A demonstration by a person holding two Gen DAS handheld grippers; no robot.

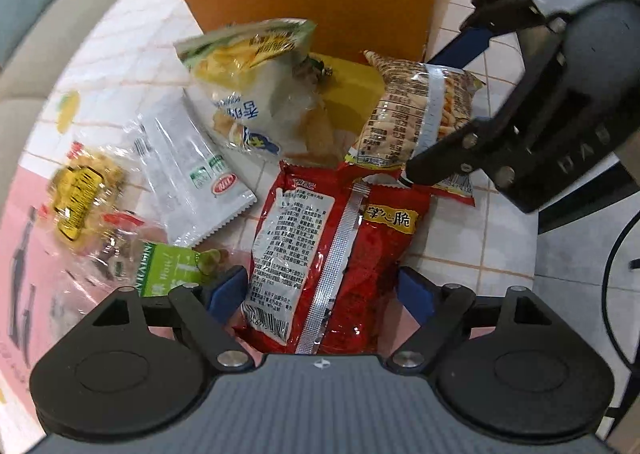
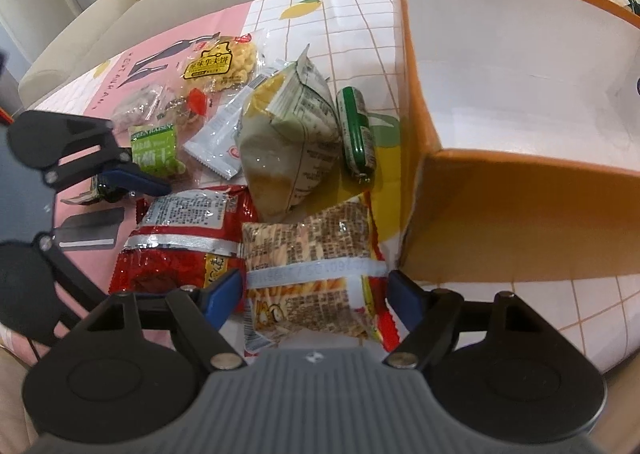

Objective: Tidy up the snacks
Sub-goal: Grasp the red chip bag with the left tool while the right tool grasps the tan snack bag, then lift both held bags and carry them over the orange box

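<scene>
Orange box (image 2: pixel 520 193), one; red packet (image 1: pixel 320 254), one.

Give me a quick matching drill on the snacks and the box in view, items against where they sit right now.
Items:
1. red packet
2. yellow-brown stick-snack packet
3. green sausage
4. orange box

Places:
A. between the fingers of the right hand-held gripper
B. lying beside the box's near wall
C. between the fingers of the left hand-held gripper
D. standing open at the far right of the table

Pairs: 1-C, 2-A, 3-B, 4-D
</scene>
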